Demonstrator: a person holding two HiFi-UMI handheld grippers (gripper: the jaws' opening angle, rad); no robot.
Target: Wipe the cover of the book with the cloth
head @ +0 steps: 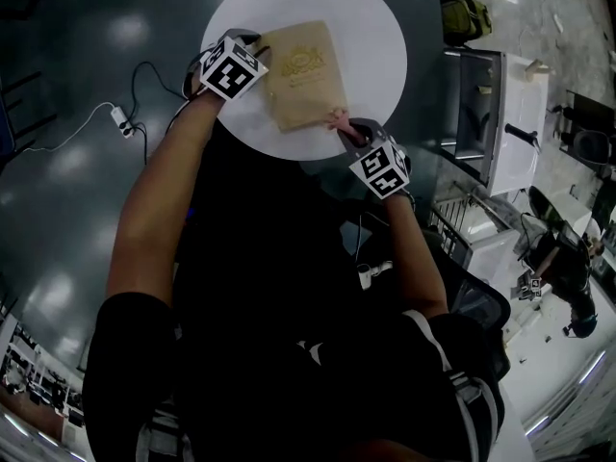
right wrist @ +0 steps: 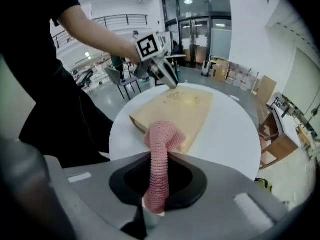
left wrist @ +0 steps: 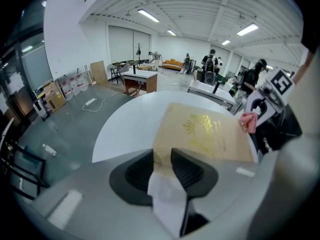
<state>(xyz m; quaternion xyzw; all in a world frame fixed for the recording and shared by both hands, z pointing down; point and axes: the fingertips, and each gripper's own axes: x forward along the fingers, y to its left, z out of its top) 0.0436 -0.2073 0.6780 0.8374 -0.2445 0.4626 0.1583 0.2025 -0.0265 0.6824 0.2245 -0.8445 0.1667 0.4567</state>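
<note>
A tan book (head: pixel 303 75) with gold print lies flat on the round white table (head: pixel 375 27). My left gripper (head: pixel 260 63) is at the book's left edge. In the left gripper view the book (left wrist: pixel 210 129) runs into the gap of the left gripper (left wrist: pixel 162 154), and the pads close on its near corner. My right gripper (head: pixel 346 131) is at the book's near right corner, shut on a pink knitted cloth (right wrist: pixel 161 139). The cloth's bunched free end rests on the corner of the book (right wrist: pixel 180 104).
A white cabinet (head: pixel 500 114) and a black chair (head: pixel 481 301) stand to the right of the table. A green bag (head: pixel 464 12) lies on the floor behind them. A cable with a power strip (head: pixel 120 118) runs over the dark floor on the left.
</note>
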